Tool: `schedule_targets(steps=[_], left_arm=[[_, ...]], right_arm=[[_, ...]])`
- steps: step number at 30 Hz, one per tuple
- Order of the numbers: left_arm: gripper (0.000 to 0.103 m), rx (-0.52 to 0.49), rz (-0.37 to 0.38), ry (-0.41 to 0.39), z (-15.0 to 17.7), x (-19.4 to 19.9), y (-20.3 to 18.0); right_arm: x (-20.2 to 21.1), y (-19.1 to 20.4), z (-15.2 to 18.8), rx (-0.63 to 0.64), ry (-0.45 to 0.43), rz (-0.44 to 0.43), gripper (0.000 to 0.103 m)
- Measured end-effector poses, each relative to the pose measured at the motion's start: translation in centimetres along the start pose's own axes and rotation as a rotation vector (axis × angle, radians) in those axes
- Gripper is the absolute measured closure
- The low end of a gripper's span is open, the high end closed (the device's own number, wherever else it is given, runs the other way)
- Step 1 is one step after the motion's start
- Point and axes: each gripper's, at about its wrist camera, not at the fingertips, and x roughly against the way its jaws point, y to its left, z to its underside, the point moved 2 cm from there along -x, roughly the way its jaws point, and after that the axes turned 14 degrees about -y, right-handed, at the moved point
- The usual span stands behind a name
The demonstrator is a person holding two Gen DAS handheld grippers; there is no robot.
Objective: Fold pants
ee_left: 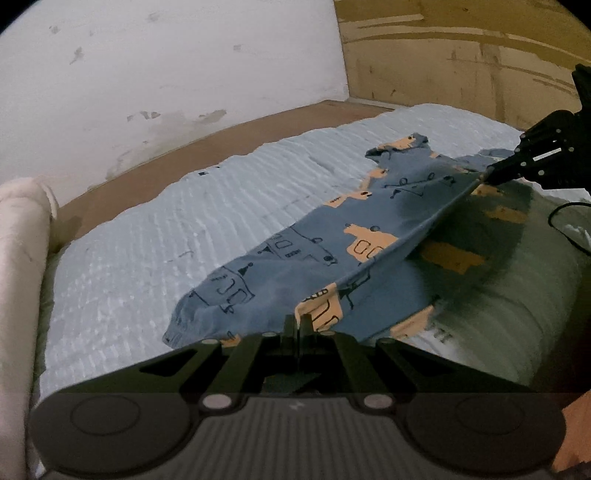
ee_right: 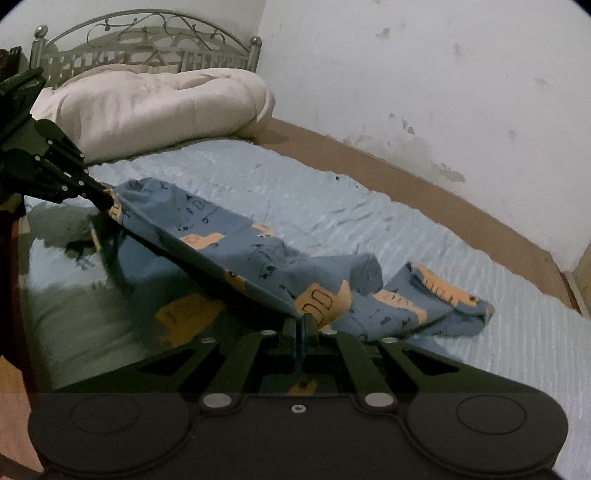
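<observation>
Pants (ee_left: 295, 254): blue, printed with orange and dark line shapes; they lie lengthwise on the bed, one long edge lifted and pulled taut between the two tongs, the rest resting on the sheet.
Pants in the right wrist view (ee_right: 236, 243): the raised edge runs from 9 o'clock down to the bottom centre; a bunched end of the cloth lies on the sheet at about 4 o'clock.
Left tongs (ee_left: 297, 318): fingers pressed together at 6 o'clock of their own view, pinching a fold of the pants at the near end.
Left tongs seen from the right (ee_right: 107, 199): at 9 o'clock, tips closed on the far corner of the fabric, raised above the sheet.
Right tongs (ee_right: 298, 318): fingers closed, only a thin slit between them, clamping the pants edge at 6 o'clock.
Right tongs seen from the left (ee_left: 487, 175): at 2 o'clock, tips gripping the other end of the taut edge.
Bed sheet (ee_left: 166, 236): pale blue, ribbed, under the pants.
Comforter (ee_right: 159, 107): cream, heaped at 11 o'clock against the metal headboard (ee_right: 147, 33).
Wall (ee_left: 166, 55): white, stained, beyond the bed's brown edge.
Cable (ee_left: 565, 225): thin, dark, looped at 3 o'clock.
</observation>
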Motion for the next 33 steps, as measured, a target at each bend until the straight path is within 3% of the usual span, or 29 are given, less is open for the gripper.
schedule_targets(steps=[10,17,22,28,33], left_arm=[[0.103,-0.039,-0.011,0.057,1.6,-0.2,-0.7],[0.103,-0.030,-0.006,0.046,1.7,0.5,-0.7],[0.103,-0.037,-0.012,0.046,1.5,0.7,-1.0],[0.103,-0.040,-0.017,0.043,1.3,0.7,-1.0],[0.103,-0.043,-0.017,0.049,1.4,0.8,-1.1]], right_arm=[[2.0,2.2,2.8,0.040,0.049,-0.031,0.103],[1.6,2.6,2.8,0.070,0.045,-0.060,0.103],[1.1,3.7,2.4,0.218,0.052,-0.094,0.086],[-0.4,4.3,3.1,0.387,0.112,-0.141,0.086],[-1.2,5.3,3.9,0.555,0.099,-0.136,0.086]])
